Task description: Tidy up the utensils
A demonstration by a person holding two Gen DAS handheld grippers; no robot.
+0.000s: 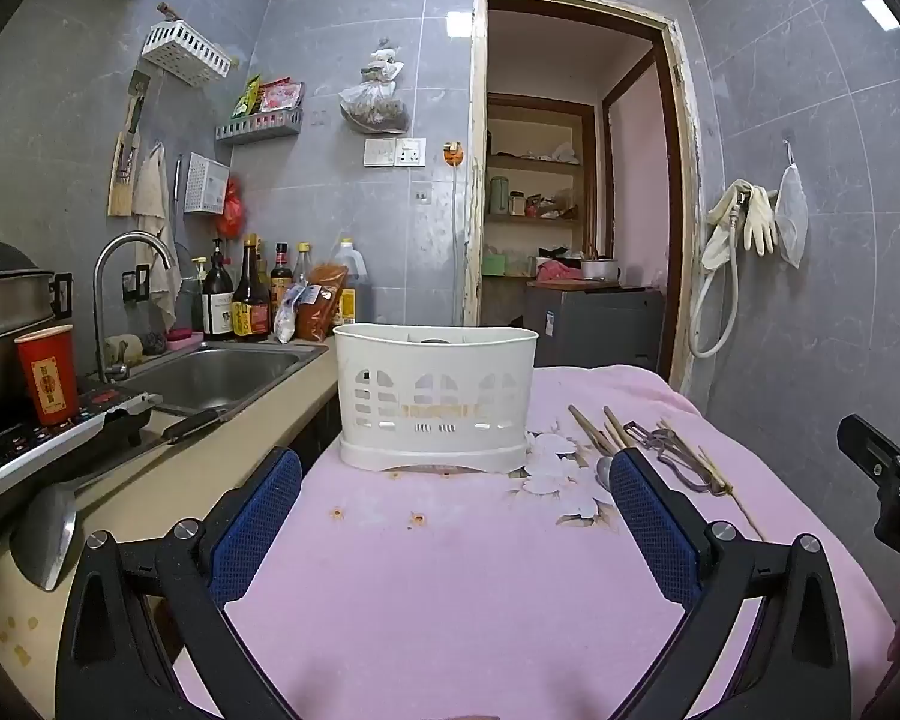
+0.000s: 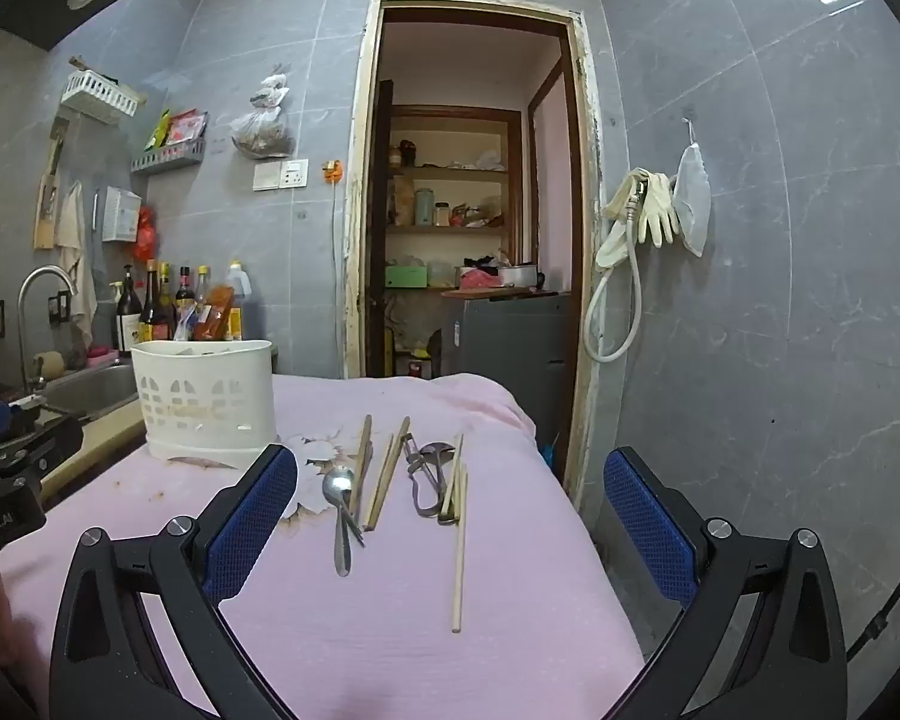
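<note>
The right gripper and the left gripper are both hanging wide open, holding nothing. The spoon is lying just ahead between the right fingers; closing across its handle looks best, with the white caddy ahead to its left.

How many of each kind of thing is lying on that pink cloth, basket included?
White basket: 1
Metal spoons: 2 clearly seen; a third piece may lie under the nearer one
Metal peeler: 1
Wooden chopsticks: about 6; some overlap, so the count is not certain
Total: about 10
</note>
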